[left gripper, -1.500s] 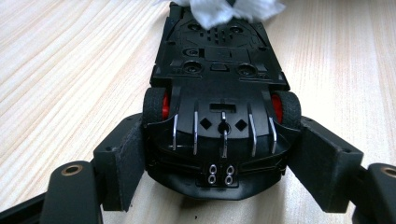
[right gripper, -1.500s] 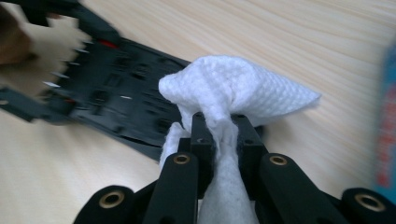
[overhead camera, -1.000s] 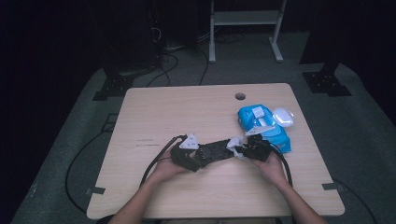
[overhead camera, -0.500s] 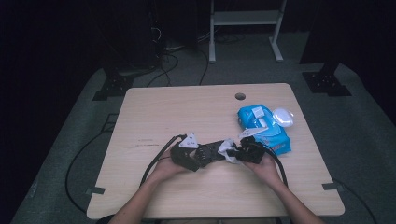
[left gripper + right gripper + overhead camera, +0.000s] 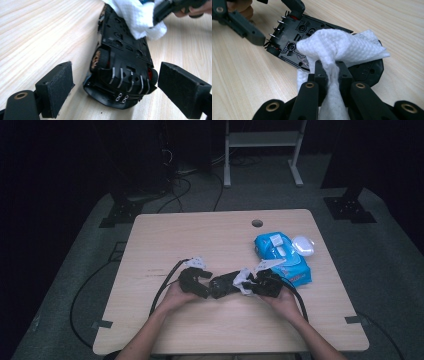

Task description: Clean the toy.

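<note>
Toy car [image 5: 122,67] lay belly-up on the counter [image 5: 200,240], at 6 o'clock from its centre. Right gripper [image 5: 329,67] clamped a wipe [image 5: 342,47] onto the underside (mid-wipe, I judged); left gripper [image 5: 115,95], fingers [image 5: 56,85] just opened wide around the car's end, needed re-gripping next.

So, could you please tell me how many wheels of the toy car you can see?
2. On the upturned toy car, one wheel sits at its left edge and one at its right, both at the near end. The white wipe may hide others.
</note>
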A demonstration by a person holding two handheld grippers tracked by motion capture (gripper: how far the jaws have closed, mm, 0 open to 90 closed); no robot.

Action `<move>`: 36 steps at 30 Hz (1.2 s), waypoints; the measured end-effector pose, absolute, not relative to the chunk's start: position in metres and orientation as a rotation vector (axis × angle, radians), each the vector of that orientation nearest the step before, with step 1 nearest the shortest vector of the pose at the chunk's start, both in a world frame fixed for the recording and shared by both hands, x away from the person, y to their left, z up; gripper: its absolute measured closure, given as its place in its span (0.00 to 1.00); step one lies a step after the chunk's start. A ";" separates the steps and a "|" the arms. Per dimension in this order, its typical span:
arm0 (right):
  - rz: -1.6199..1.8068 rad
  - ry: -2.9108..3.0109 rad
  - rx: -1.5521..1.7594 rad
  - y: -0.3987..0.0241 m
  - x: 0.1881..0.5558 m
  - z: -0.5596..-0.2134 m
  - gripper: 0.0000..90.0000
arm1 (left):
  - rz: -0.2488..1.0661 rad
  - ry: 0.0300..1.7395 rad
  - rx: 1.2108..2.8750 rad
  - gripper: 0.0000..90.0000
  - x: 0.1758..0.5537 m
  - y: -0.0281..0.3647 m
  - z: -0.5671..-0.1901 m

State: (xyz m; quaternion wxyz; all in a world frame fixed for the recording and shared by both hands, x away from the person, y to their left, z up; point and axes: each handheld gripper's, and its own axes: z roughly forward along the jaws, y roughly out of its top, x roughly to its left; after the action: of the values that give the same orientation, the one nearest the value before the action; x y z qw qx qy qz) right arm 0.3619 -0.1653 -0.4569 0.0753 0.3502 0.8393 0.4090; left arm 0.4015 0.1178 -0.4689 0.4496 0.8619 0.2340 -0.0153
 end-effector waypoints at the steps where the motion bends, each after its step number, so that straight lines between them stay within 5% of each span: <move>1: 1.226 2.513 1.043 -0.165 0.361 -0.457 0.91 | -0.044 0.599 2.125 0.17 0.402 0.118 -0.470; 15: 1.214 2.503 1.018 -0.164 0.357 -0.457 0.91 | -0.144 0.639 2.141 0.30 0.406 0.116 -0.471; 36: 1.191 2.509 0.999 -0.166 0.346 -0.458 0.91 | 0.247 0.399 2.275 0.30 0.372 0.098 -0.453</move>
State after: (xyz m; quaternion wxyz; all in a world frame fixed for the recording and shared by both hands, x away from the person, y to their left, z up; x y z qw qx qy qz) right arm 0.3461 -0.1661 -0.4582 0.0949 0.3369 0.8462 0.4018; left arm 0.3724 0.0979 -0.4526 0.3978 0.8985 0.1577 0.0977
